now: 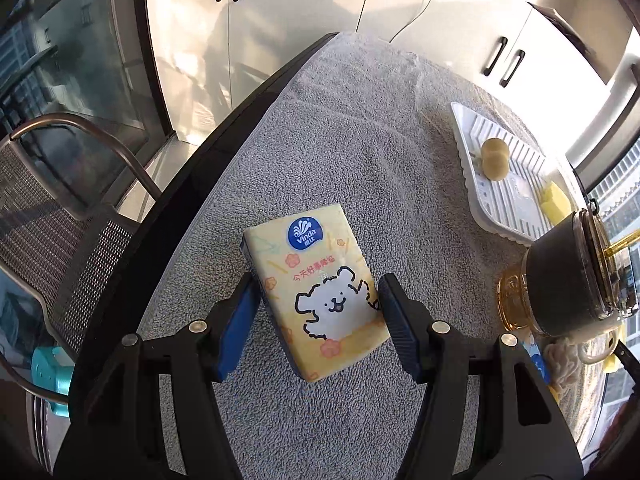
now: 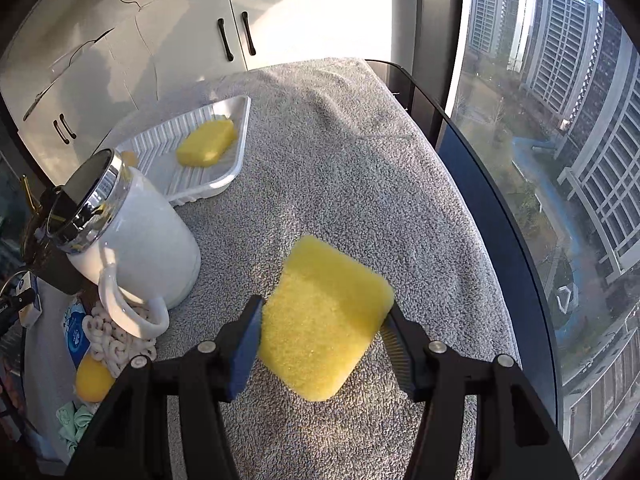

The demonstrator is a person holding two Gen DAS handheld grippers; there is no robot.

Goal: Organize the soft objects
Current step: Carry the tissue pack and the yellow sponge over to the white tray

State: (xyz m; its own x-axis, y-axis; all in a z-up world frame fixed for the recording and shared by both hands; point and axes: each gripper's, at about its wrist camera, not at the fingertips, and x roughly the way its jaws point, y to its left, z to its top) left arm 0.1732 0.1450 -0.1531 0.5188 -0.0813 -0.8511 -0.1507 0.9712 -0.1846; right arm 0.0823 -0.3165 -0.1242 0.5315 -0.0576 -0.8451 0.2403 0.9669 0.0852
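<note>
Yellow sponge (image 2: 326,320) sits squeezed in your right gripper (image 2: 322,330), bound for the far-left tray (image 2: 240,160); your left gripper (image 1: 316,312) (probably gripping) brackets the tissue pack (image 1: 320,292).

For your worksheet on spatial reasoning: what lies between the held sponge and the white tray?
Only bare grey towel separates the sponge from the tray, as the right wrist view shows.

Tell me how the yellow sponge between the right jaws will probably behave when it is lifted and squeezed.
The sponge will probably squash easily: its porous foam already narrows where the right gripper pinches it. It looks light for its size, so lifting should need little force. Its rough surface should not slip much, though a loose hold may let it tilt.
</note>
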